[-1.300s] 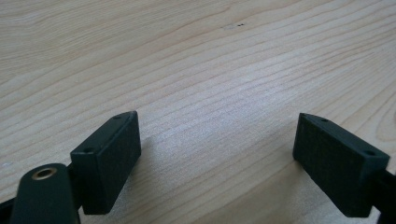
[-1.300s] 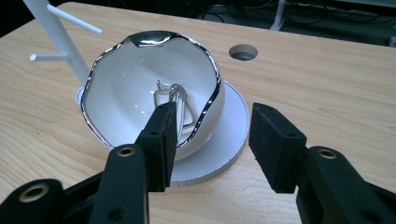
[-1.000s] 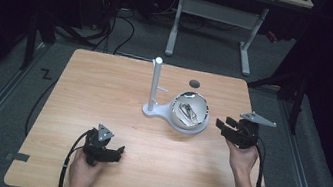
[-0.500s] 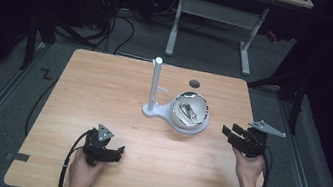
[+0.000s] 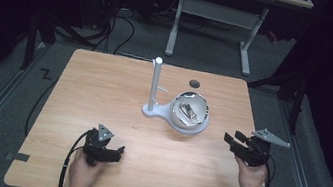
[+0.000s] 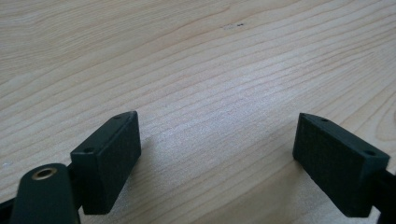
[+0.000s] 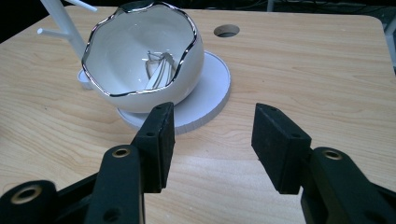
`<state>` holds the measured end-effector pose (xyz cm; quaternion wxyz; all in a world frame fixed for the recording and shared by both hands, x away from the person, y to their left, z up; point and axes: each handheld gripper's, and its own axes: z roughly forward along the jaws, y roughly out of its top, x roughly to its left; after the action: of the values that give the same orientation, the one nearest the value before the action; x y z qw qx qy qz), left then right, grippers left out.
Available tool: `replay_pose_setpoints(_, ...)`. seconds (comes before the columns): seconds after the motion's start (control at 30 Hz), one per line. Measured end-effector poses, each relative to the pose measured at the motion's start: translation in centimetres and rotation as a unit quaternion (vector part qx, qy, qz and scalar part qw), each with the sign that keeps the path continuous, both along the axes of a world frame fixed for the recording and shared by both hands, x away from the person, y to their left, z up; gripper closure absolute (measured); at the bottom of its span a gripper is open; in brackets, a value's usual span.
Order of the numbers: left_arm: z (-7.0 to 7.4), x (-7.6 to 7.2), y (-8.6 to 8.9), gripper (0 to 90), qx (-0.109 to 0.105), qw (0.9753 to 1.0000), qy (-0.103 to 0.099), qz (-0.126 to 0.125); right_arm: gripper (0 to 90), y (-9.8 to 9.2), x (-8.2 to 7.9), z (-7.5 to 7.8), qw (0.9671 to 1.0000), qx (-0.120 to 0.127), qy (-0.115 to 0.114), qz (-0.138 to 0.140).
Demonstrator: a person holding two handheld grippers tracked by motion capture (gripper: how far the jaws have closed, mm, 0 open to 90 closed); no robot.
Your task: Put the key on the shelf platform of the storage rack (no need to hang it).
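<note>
Left tongs (image 5: 117, 154) rest low on the table (image 5: 103, 93), jaws apart; right tongs (image 5: 230, 141), also parted, face the bowl (image 5: 190, 111).

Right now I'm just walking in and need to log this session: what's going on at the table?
A person sits at a wooden table with a tool in each hand. Neither holds anything. The left tool rests low near the front edge, jaws open over bare wood. The right tool, also open, points toward a white egg-shaped bowl with a wavy silver rim, sitting on a white stand at mid-table. Something thin and metallic lies inside the bowl.
</note>
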<state>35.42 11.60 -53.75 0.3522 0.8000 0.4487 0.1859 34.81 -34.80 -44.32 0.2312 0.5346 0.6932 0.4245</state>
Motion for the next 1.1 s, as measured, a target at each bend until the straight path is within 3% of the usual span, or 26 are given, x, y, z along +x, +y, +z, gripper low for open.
replay_pose_setpoints(0.37,0.0,0.0,0.0,15.6,0.001,1.0000,0.001,-0.001,49.7,-0.5,-1.5,-0.5,0.9999,0.009,-0.005,-0.002)
replay_pose_setpoints(1.1,0.0,0.0,0.0,15.6,0.001,1.0000,0.000,-0.001,49.6,0.6,-3.4,-2.2,0.9998,0.015,0.001,0.015)
